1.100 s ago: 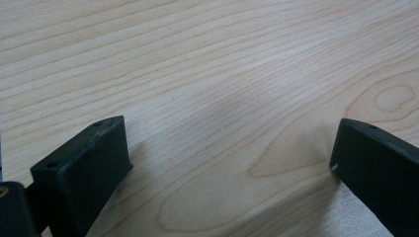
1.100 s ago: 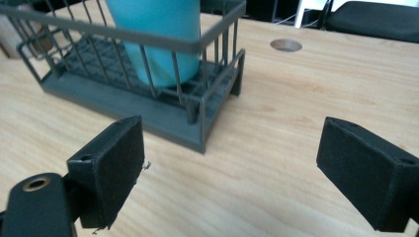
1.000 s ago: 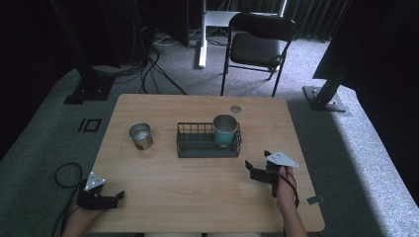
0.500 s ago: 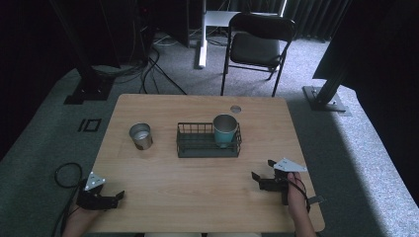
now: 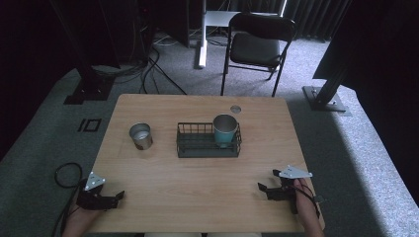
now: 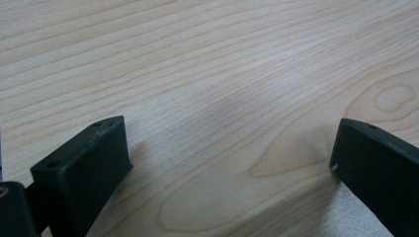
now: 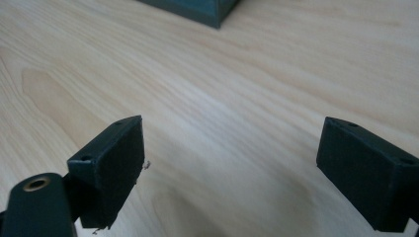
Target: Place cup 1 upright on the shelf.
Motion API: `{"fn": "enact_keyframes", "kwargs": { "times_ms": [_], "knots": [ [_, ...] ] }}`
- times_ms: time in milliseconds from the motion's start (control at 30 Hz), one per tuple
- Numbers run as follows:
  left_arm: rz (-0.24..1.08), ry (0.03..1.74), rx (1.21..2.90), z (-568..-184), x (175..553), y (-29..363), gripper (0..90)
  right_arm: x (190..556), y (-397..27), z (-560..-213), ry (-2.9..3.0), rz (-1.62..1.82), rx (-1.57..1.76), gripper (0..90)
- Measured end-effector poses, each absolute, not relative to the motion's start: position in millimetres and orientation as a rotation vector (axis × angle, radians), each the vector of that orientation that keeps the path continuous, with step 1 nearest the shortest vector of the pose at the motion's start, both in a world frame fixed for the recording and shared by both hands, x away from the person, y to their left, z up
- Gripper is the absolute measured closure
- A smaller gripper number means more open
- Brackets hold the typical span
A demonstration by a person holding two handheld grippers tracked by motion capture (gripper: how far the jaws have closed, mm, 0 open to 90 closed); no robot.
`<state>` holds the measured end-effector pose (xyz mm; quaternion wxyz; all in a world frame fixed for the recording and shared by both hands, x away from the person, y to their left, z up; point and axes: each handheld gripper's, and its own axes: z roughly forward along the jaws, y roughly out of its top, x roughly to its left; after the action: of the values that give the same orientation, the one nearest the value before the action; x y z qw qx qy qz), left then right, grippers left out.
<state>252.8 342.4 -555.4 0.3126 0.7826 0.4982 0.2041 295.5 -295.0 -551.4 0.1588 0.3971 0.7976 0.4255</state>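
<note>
Back toward the near edge has come the right gripper (image 5: 271, 185), away from the basket (image 5: 209, 143) — jaws wide apart, nothing between them. Left gripper (image 5: 115, 198) rests at the table's (image 5: 197, 197) near-left corner, also spread, empty. Teal cup (image 5: 225, 129) stands inside the basket; a steel cup (image 5: 141, 136) just left of it.

Setting: a lab or recording studio space, not a home. Grey carpet floor (image 5: 356, 143) with black curtains (image 5: 316, 12) along the far wall. Loose cables (image 5: 158, 64) run across the carpet (none tidied away). Black metal stand bases (image 5: 81, 94) sit off the far corners of a plain wooden table (image 5: 197, 197). One black folding chair (image 5: 257, 47) stands beyond the table's far edge.
</note>
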Motion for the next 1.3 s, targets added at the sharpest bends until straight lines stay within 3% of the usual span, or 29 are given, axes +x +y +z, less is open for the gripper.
{"fn": "enact_keyframes", "kwargs": {
  "times_ms": [600,1300],
  "knots": [
    [0.539,1.314,2.065,-555.4,252.8,342.5,2.3,280.4,-322.5,-556.3,2.295,1.044,1.244,10.9],
    [0.539,1.314,2.063,-555.6,252.7,342.3,2.3,277.6,-320.3,-557.0,2.312,0.991,1.192,10.9]
  ]
}}
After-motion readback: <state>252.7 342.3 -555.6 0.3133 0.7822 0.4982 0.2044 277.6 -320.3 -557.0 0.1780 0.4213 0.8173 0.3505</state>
